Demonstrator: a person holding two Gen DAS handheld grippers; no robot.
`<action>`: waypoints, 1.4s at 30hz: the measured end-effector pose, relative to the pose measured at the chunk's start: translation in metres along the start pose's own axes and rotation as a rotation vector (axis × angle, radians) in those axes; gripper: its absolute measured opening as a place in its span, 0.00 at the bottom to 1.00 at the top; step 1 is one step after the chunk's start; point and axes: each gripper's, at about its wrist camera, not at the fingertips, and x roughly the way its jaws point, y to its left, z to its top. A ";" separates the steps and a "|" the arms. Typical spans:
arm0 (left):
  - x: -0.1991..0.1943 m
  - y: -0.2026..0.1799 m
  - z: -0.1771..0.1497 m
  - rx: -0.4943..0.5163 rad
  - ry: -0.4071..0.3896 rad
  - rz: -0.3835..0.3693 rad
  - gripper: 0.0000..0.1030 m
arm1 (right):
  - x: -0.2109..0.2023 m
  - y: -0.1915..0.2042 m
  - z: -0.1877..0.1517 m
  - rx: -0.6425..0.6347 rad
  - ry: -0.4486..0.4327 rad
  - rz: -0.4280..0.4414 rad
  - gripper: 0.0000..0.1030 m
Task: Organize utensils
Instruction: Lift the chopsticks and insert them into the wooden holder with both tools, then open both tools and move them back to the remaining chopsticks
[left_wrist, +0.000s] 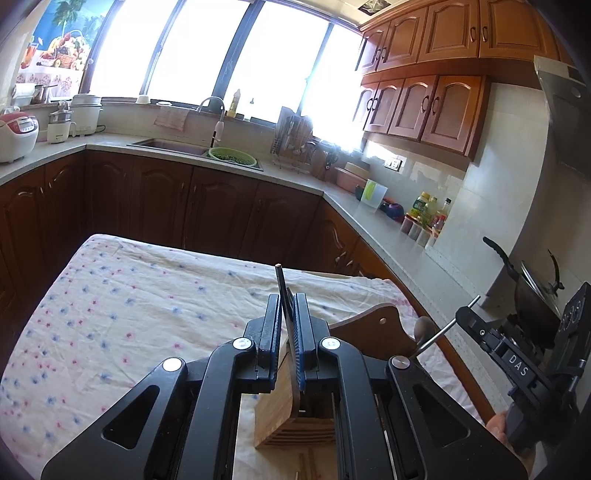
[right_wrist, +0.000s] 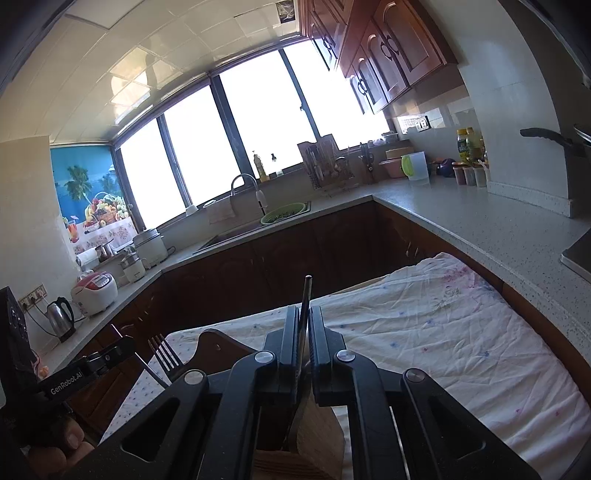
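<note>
My left gripper (left_wrist: 287, 297) is shut on a thin dark fork (left_wrist: 283, 288) held upright, its lower end inside the slotted wooden utensil holder (left_wrist: 280, 410) on the flowered cloth. In the right wrist view this gripper (right_wrist: 125, 345) sits at the left with the fork's tines (right_wrist: 162, 350) showing past it. My right gripper (right_wrist: 303, 308) has a slim metal utensil (right_wrist: 306, 295) standing between its pads with a sliver of gap, reaching down into the same holder (right_wrist: 317, 428). The left wrist view shows the right gripper (left_wrist: 463, 314) with that metal handle (left_wrist: 447, 328) running through it.
The cloth-covered table (left_wrist: 129, 295) stretches ahead, with a brown wooden board (left_wrist: 384, 321) with a hole behind the holder. A kitchen counter (right_wrist: 461, 221) runs along the right with bottles and jars, and a sink (left_wrist: 166, 146) lies under the window. A hand (right_wrist: 70, 443) grips the left tool.
</note>
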 end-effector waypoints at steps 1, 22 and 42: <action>0.000 0.001 0.001 -0.006 0.006 -0.007 0.07 | -0.001 -0.001 0.000 0.004 -0.003 0.006 0.10; -0.080 0.025 -0.033 -0.051 0.018 0.041 0.77 | -0.097 -0.014 -0.011 0.078 -0.087 0.036 0.97; -0.085 0.039 -0.130 -0.009 0.283 0.112 0.77 | -0.131 -0.043 -0.095 0.112 0.137 -0.044 0.97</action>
